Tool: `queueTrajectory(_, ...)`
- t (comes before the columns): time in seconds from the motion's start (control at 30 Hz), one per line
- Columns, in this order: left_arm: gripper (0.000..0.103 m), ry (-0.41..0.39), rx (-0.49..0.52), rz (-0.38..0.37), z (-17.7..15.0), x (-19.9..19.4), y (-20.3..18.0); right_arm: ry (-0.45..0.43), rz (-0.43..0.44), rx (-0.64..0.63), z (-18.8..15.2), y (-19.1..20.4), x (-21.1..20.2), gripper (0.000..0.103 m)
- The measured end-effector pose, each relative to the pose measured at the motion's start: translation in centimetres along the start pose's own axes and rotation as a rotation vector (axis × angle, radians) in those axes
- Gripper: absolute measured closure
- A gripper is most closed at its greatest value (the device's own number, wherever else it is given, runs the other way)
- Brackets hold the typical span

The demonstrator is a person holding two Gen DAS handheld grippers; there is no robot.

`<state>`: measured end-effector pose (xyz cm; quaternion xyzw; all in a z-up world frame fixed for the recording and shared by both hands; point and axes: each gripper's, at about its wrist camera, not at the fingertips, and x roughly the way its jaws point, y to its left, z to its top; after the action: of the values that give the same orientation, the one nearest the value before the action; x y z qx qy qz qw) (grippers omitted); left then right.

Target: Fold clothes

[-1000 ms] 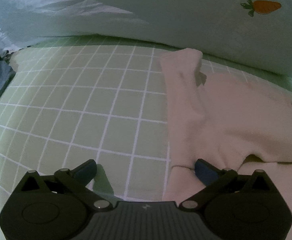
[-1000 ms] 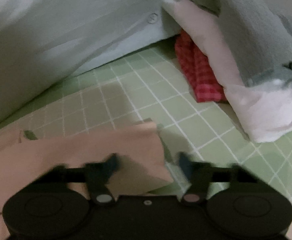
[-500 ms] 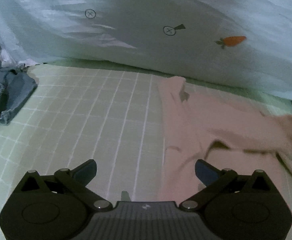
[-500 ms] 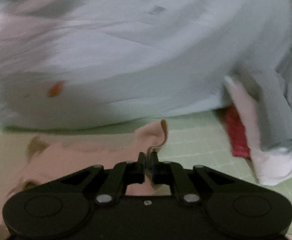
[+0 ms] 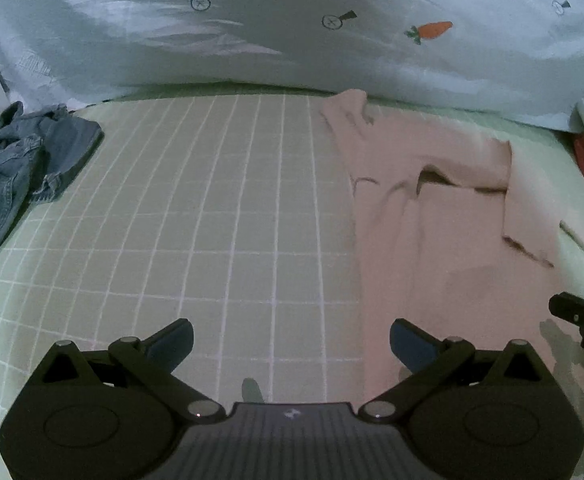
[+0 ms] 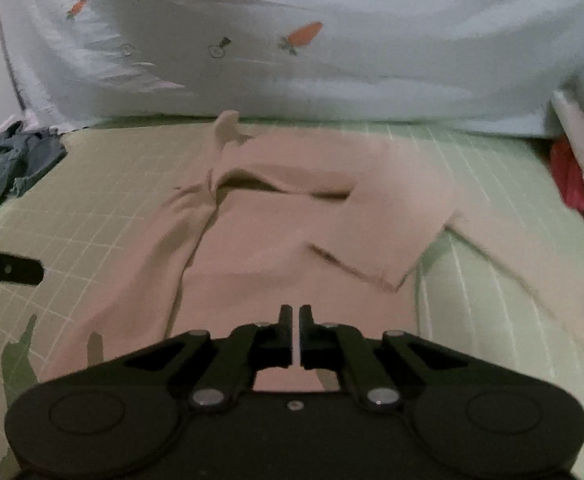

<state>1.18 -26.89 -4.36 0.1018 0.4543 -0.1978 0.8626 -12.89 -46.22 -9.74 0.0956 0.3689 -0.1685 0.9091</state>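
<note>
Sleeve now lies folded across the pink top (image 6: 292,240); both grippers have backed off it.
Right gripper (image 6: 296,320) empty, jaws opening; left gripper (image 5: 289,340) released beside the top — loose fold may spring back.

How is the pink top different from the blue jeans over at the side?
The pink top is pale pink and lies mostly spread out, with one part folded over onto itself; the blue jeans are faded denim blue and lie crumpled in a heap. The pink top lies in front of both grippers; the blue jeans sit far off at the left edge of the bed. Both rest on the green checked sheet.
</note>
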Motion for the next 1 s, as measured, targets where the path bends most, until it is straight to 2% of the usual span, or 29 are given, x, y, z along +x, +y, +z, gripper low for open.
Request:
queueTrajectory(0.03, 0.0, 0.001, 0.006, -0.003, 0.0, 0.0, -0.2, -0.004, -0.015, 0.019, -0.2, -0.1, -0.3, 0.073)
queueTrajectory(0.07, 0.0, 0.0, 0.014, -0.01, 0.0, 0.0, -0.4, -0.011, -0.034, 0.037, -0.4, -0.3, -0.5, 0.046)
queueTrajectory(0.1, 0.0, -0.002, 0.025, -0.02, 0.0, 0.1, -0.8, -0.02, -0.058, 0.058, -1.0, -0.9, -1.0, 0.033)
queueTrajectory(0.13, 0.0, -0.004, 0.035, -0.028, 0.1, 0.1, -1.2, -0.03, -0.083, 0.081, -1.5, -1.5, -1.5, 0.016)
queueTrajectory(0.2, 0.0, -0.01, 0.059, -0.045, 0.3, 0.3, -2.4, -0.042, -0.109, 0.119, -2.0, -2.8, -2.1, 0.012)
queueTrajectory(0.27, 0.0, -0.016, 0.081, -0.065, 0.9, 0.7, -3.9, -0.051, -0.138, 0.145, -2.4, -4.4, -2.6, 0.0)
queueTrajectory(0.53, 0.0, -0.038, 0.157, -0.144, 4.1, 3.1, -11.3, -0.049, -0.207, 0.245, -3.4, -12.1, -2.8, 0.0)
queueTrajectory(0.73, 0.003, -0.051, 0.215, -0.177, 7.6, 6.4, -16.7, -0.024, -0.275, 0.343, -3.1, -18.9, -1.0, 0.0)
queueTrajectory(0.87, 0.021, -0.024, 0.248, -0.223, 10.1, 9.5, -19.3, -0.006, -0.339, 0.365, -2.3, -22.5, 0.9, 0.0)
queueTrajectory(1.0, 0.028, 0.02, 0.259, -0.271, 11.7, 12.2, -21.0, 0.043, -0.358, 0.394, -1.2, -25.1, 3.5, 0.0)
